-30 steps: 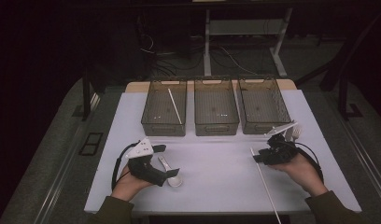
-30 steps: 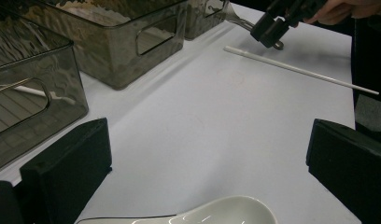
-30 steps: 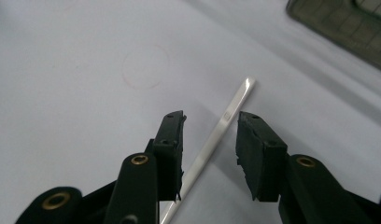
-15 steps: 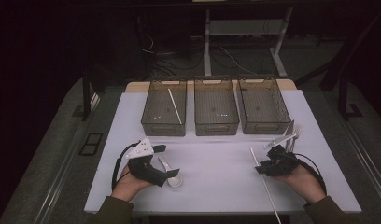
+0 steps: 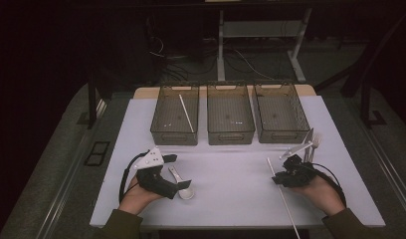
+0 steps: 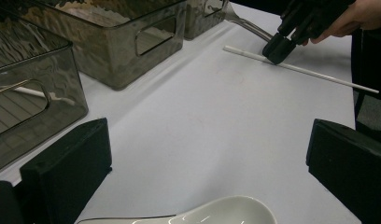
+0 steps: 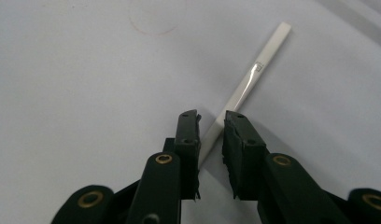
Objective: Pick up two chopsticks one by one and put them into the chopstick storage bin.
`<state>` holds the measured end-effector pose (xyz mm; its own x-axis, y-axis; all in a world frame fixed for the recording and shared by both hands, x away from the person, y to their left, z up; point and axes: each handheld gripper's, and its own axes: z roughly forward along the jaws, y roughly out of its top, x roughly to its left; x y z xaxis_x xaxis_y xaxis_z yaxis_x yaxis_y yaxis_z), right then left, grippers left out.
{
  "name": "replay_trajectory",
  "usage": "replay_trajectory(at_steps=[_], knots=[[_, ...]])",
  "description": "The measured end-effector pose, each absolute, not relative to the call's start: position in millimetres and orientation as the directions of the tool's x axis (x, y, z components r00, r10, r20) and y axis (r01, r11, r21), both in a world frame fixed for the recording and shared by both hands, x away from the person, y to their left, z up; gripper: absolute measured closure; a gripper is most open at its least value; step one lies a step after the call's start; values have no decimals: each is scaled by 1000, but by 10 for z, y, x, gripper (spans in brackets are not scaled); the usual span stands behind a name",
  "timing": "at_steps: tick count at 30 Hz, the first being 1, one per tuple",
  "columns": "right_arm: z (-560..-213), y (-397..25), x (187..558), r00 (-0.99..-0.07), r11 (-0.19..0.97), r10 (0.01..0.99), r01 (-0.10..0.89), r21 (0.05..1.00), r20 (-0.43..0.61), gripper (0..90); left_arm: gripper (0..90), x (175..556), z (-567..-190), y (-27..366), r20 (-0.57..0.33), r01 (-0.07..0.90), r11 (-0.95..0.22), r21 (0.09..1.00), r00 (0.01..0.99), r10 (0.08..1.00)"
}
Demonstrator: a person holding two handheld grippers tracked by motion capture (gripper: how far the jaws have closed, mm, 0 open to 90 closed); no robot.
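The right gripper (image 5: 277, 178) is seen low on the white table cover (image 5: 231, 199) in the high view, held by the right hand (image 5: 323, 191); its tips are set down over the long white stick (image 5: 283, 196), which lies flat on the cover running from near the tips back toward the table's near edge; in the right gripper view the jaws are narrowly parted, one either side of the stick (image 7: 247, 88), and whether the pads are already pressed on it cannot be told, though a slim gap seems to remain. In the left gripper view the same gripper (image 6: 277, 49) is seen touching down on the stick (image 6: 319, 74).

The left gripper (image 5: 175, 172) is held by the left hand (image 5: 139, 194) at the near left of the cover; its jaws are spread wide and nothing is gripped; a white ceramic spoon (image 5: 183, 188) lies on the cover between them, its bowl (image 6: 216, 214) seen at the bottom of the left gripper view.

Three dark see-through bins are lined up at the far side; a second white stick (image 5: 186, 112) lies in the left bin (image 5: 163, 127); the middle bin (image 5: 231, 134) and right bin (image 5: 300, 117) appear bare; clear plastic cutlery (image 5: 305, 145) lies just beyond the right gripper.
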<state>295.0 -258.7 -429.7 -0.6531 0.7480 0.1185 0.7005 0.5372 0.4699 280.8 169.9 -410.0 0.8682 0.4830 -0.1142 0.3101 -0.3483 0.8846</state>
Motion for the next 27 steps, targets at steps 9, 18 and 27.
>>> replay_trajectory(at_steps=[9,18,27], knots=[[-4286,-2524,2965,-637,544,766,714,440,88,735,0,2807,-4100,1698,-114,309,-349,885,869,482],[-4272,-2476,3019,-644,561,763,702,439,56,753,0,2807,-4093,1690,-110,304,-351,886,871,478],[-4220,-2555,3055,-619,499,777,718,485,117,779,0,2806,-4087,1706,-115,309,-340,888,867,485]])
